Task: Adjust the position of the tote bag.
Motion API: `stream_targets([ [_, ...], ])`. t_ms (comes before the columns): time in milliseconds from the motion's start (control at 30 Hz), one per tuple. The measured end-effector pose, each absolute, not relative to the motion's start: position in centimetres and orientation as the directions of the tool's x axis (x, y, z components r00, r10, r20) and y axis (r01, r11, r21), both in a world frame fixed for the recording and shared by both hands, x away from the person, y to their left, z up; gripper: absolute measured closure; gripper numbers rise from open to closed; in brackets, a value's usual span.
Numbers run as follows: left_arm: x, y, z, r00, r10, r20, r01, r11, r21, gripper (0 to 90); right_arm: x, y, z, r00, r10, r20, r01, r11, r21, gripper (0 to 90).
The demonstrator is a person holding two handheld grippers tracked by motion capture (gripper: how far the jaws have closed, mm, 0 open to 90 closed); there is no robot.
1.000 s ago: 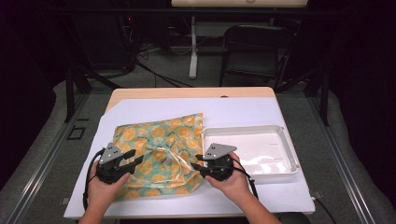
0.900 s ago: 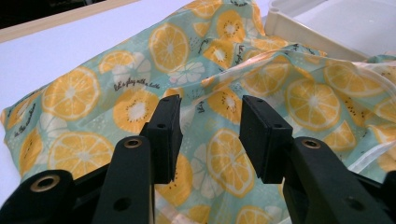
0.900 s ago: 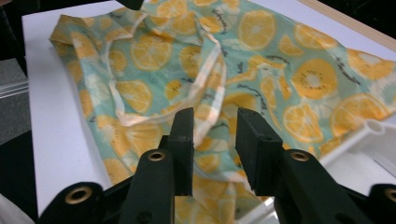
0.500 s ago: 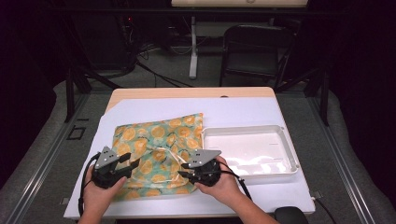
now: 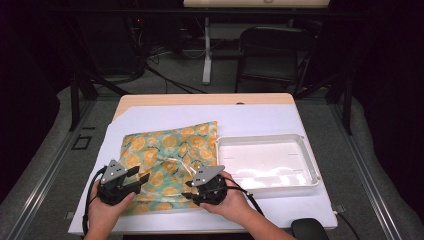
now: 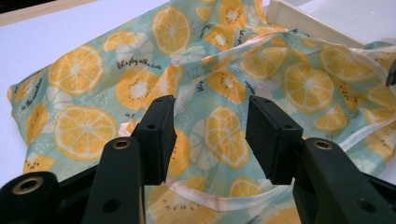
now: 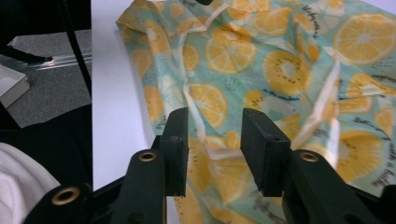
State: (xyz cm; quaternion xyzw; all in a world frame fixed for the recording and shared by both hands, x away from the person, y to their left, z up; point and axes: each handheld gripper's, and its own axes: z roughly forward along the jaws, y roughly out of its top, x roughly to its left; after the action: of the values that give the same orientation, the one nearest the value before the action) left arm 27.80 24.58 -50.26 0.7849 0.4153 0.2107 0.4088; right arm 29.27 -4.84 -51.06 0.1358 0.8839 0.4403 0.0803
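Fingers (image 6: 159, 137) of our left gripper (image 6: 208, 140) and right gripper (image 7: 214, 150) have just been opening and stand apart over the cloth (image 5: 167, 160), gripping nothing, which lies rumpled on the surface (image 5: 260, 122) beside the tray (image 5: 310, 165).

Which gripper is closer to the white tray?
The right gripper. It sits over the near edge of the orange-print cloth, just beside the white tray. The left gripper is over the cloth's far side from the tray.
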Motion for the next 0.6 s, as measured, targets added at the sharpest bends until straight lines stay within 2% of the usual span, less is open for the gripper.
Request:
stream_targets([
  [167,27.8,24.3,-50.4,0.575,0.818,-0.003,0.479,-0.333,0.812,51.5,29.0,-4.1,-51.4,-0.953,0.301,-0.031,0.157,0.582,0.798,57.7],
  [400,27.8,24.0,-50.5,0.587,0.81,-0.004,0.48,-0.344,0.807,50.6,28.9,-3.3,-52.4,-0.958,0.283,-0.036,0.153,0.617,0.772,56.9],
  [500,27.8,23.8,-50.7,0.593,0.805,0.0,0.477,-0.35,0.806,49.5,29.0,-3.1,-52.7,-0.959,0.278,-0.047,0.149,0.64,0.754,58.6],
  [600,27.8,23.7,-50.8,0.602,0.798,0.005,0.473,-0.362,0.803,49.1,29.3,-3.1,-53.1,-0.959,0.28,-0.048,0.156,0.662,0.733,65.9],
])
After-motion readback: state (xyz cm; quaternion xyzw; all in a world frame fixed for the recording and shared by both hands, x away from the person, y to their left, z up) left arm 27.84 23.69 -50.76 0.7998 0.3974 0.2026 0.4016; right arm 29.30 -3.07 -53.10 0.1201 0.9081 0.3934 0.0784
